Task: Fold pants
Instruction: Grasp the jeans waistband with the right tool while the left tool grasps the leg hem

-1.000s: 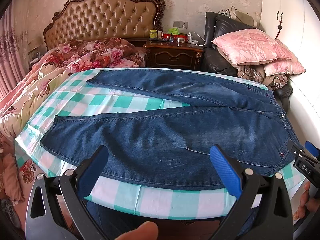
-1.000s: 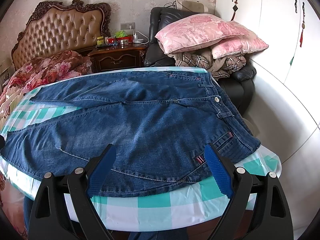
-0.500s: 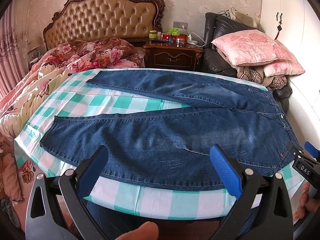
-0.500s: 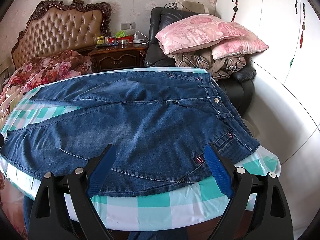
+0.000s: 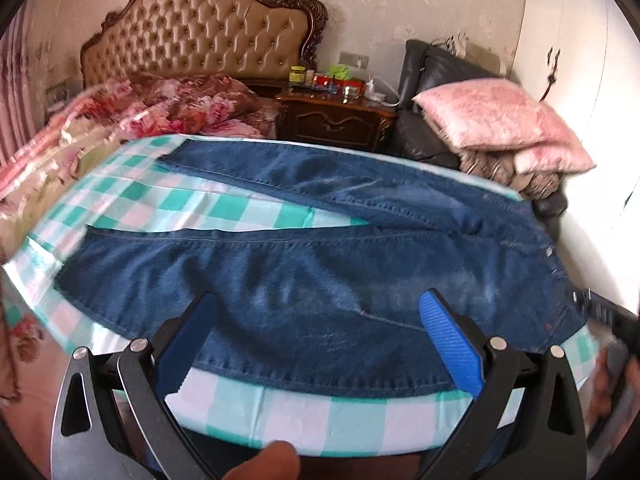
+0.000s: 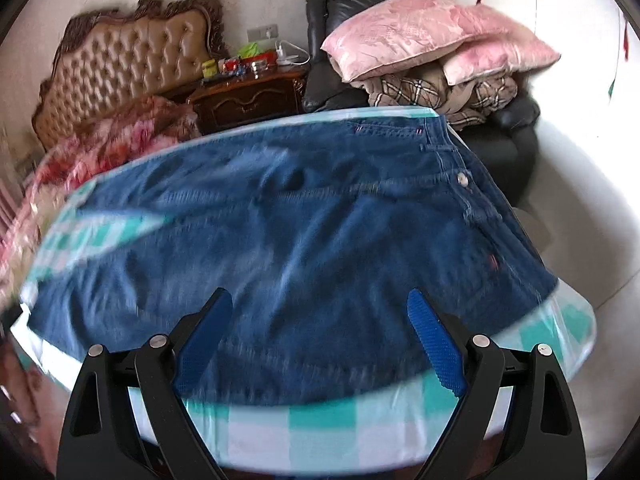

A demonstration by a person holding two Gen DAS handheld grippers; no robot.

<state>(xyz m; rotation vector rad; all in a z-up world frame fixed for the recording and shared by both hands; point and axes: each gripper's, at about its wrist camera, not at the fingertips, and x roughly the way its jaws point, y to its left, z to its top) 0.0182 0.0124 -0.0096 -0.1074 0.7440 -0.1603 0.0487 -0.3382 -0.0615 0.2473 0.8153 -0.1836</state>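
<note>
Jeans (image 5: 320,280) flat on checked cloth (image 5: 168,200); L gripper (image 5: 320,344) + R gripper (image 6: 320,340) jaws wide, empty.

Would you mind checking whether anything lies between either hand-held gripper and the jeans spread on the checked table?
Nothing visible does. The left hand-held gripper and the right hand-held gripper are both open above the near edge of the jeans, with only bare denim and checked tablecloth between their fingers. Nothing rests on the jeans.
</note>
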